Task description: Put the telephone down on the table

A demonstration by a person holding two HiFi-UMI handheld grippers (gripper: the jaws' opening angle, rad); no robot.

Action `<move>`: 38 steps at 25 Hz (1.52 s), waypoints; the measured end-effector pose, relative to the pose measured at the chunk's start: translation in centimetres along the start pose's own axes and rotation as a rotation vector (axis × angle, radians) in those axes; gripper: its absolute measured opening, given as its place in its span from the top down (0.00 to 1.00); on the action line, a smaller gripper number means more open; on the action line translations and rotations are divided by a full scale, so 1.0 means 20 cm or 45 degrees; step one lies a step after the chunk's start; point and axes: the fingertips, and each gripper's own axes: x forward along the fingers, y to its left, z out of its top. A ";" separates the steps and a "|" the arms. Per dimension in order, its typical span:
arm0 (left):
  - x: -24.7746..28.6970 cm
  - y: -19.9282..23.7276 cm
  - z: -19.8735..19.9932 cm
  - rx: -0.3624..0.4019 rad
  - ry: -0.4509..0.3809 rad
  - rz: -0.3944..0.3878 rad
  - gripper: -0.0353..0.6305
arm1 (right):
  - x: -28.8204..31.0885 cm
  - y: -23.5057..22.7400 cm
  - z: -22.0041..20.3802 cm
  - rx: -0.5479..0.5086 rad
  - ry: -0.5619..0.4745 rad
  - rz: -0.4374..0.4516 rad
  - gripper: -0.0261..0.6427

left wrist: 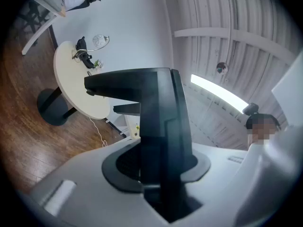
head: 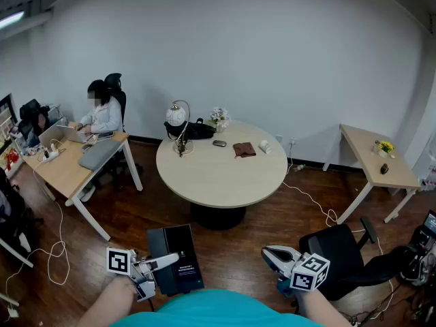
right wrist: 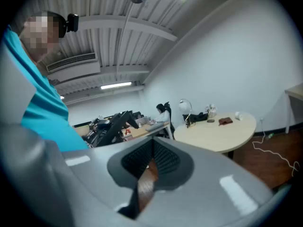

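Note:
My left gripper [head: 165, 261] is shut on a flat black telephone [head: 178, 256], held low over the wooden floor at the lower left of the head view. In the left gripper view the telephone [left wrist: 158, 112] stands edge-on between the jaws and fills the middle. The round beige table [head: 221, 176] lies ahead, well beyond both grippers; it also shows as the table [left wrist: 71, 79] in the left gripper view and the table [right wrist: 222, 134] in the right gripper view. My right gripper [head: 274, 255] hangs at the lower right, shut, holding nothing.
On the table's far side stand a lamp [head: 178, 125], a black bag [head: 197, 129], flowers [head: 219, 118], a brown wallet [head: 244, 149] and a white cup [head: 264, 146]. A black office chair [head: 340, 257] is close at my right. A person sits at a desk [head: 75, 162] at left. A cable [head: 310, 196] trails on the floor.

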 end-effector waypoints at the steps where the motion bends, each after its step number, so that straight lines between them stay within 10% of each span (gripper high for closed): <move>1: 0.02 0.01 -0.01 0.000 0.002 0.009 0.68 | -0.02 -0.02 0.00 0.004 -0.002 -0.001 0.96; 23: 0.65 0.10 -0.16 -0.046 -0.025 0.061 0.68 | -0.24 -0.52 0.01 0.022 0.054 0.117 0.96; 38: 0.29 0.47 0.73 -0.029 0.055 -0.040 0.68 | 0.67 -0.59 0.29 0.026 0.020 0.011 0.96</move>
